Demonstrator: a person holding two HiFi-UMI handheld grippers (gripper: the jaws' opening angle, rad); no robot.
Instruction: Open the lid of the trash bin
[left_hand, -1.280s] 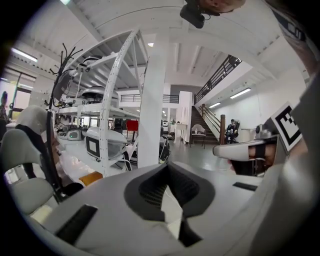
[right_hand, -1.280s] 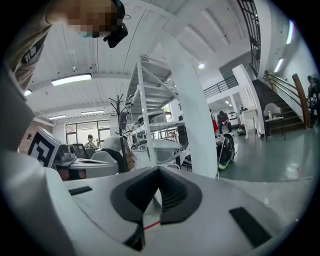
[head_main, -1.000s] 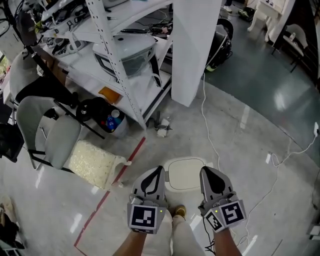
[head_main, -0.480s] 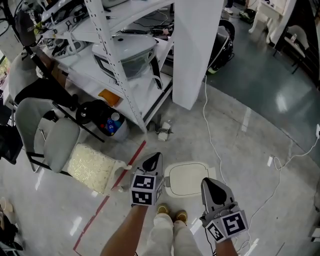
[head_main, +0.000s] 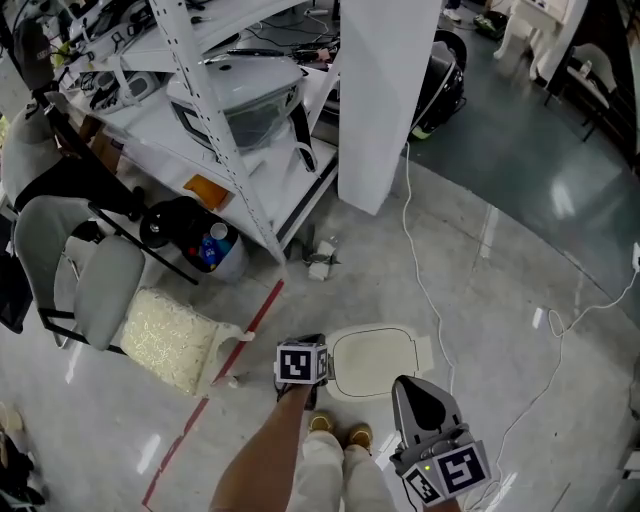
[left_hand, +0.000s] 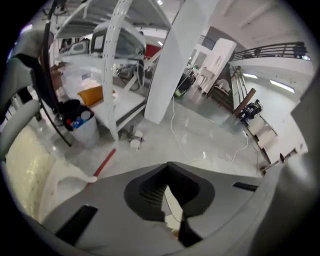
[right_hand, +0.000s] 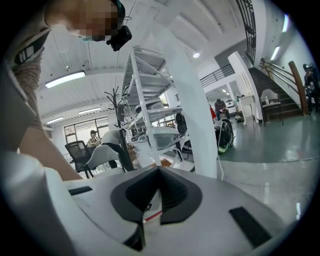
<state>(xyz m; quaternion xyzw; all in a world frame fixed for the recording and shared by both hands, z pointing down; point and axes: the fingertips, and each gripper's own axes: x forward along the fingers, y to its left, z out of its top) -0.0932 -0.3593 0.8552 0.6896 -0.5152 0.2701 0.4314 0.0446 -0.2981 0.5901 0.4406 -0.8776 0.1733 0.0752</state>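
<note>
Bin: trash bin lid (head_main: 376, 360) lies on floor directly in front of person's shoes (head_main: 342, 433), betw. red floor line (head_main: 215, 388) and white cable (head_main: 428, 285); only the top shows, body is under it.
Lid state: flat and down, looks closed; opening is not yet begun, by my judgement.
L gripper: left gripper (left_hand: 167, 167) has jaws pressed together with nothing betw. them; only a thin slit is there and the pale lid shows through it. In head view it points down over lid's left edge. Touching or not, I cannot tell, marker cube covers the tips.
R gripper: right gripper (right_hand: 159, 171) has jaws closed on nothing too; it is low at person's right, near bin's near-right corner but apart from it, pointing about level toward shelf rack (head_main: 216, 120).
Handling: prob. thin plastic, so light, fairly stiff, smooth and a bit slippery; maybe hinged at one side, which side is not visible.
Hold: best at the rim. Spread jaws first and pinch the lip, or push closed tips under the edge and lift.
Risk: a light bin may slide or tip when lid is pulled; lift slowly.
</note>
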